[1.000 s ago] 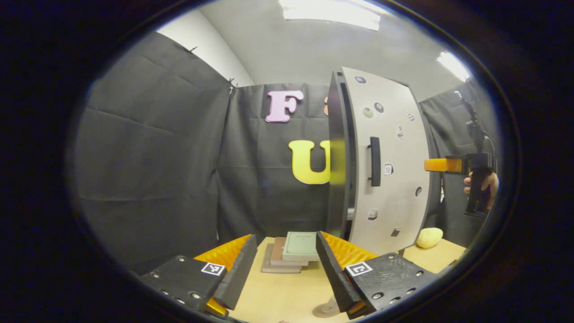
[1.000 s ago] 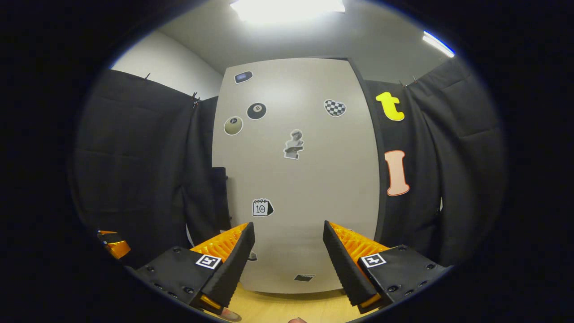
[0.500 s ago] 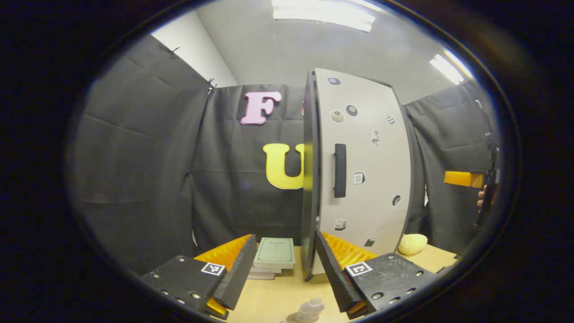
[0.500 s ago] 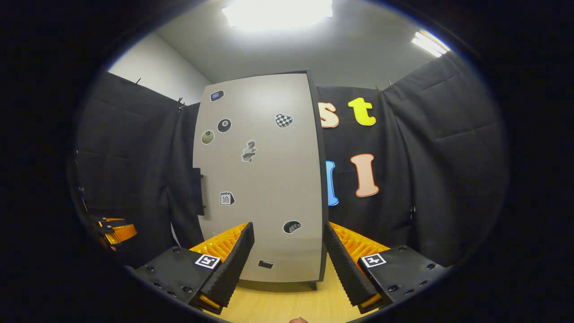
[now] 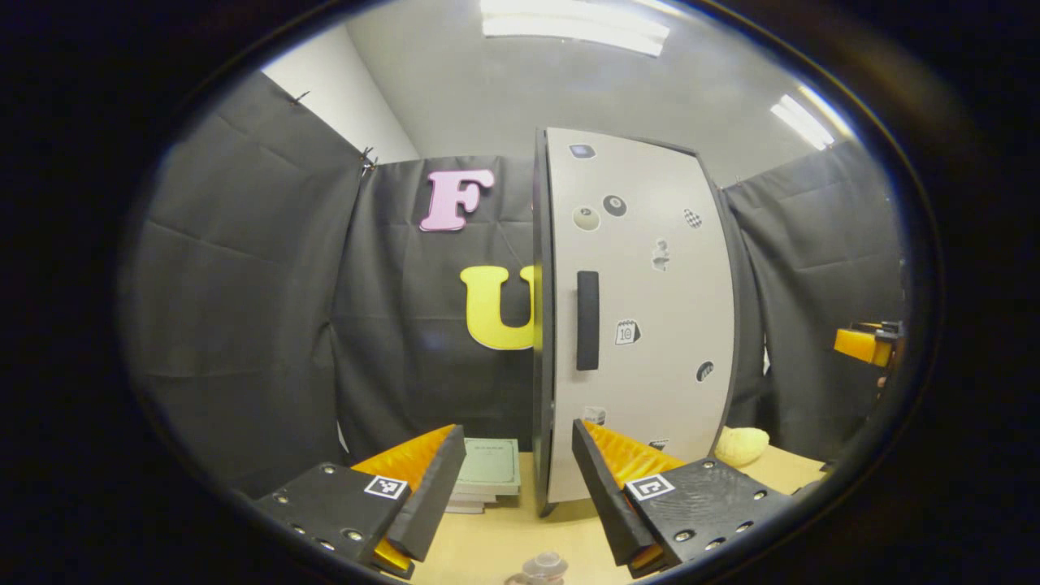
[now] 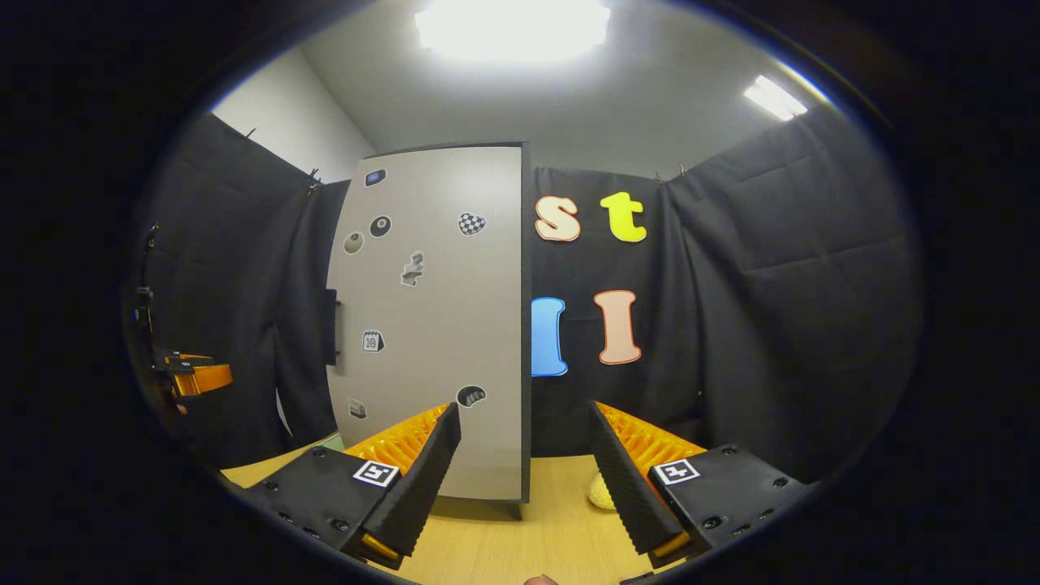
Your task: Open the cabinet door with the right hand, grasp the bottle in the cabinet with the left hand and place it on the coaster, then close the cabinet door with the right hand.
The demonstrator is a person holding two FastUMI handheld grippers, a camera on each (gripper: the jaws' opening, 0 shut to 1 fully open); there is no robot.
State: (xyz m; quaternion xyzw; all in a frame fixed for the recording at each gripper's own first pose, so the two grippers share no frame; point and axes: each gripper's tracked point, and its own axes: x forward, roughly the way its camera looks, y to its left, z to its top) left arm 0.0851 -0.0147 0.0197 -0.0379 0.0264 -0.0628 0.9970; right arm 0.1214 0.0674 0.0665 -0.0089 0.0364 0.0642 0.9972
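The tall pale cabinet (image 5: 650, 325) stands on the wooden table, its sticker-covered door flush against the dark side panel and its black handle (image 5: 587, 321) facing me. The top of a small clear bottle (image 5: 546, 563) peeks in at the bottom edge, just below and between the fingers of my left gripper (image 5: 517, 431), which is open and holds nothing. My right gripper (image 6: 524, 410) is open too, a short way in front of the cabinet door (image 6: 431, 325) near its right edge. Each gripper appears small in the other's view: the right gripper (image 5: 865, 345), the left gripper (image 6: 199, 378).
A stack of books (image 5: 487, 475) lies on the table (image 5: 504, 536) left of the cabinet. A pale yellow lumpy object (image 5: 741, 445) rests to the cabinet's right, also the yellow object (image 6: 600, 491) between my right fingers. Black cloth walls close the booth in.
The door's gap has closed flush. My right gripper has drawn back and swung right, off the door. The left gripper has also pulled back, bringing the bottle top into view.
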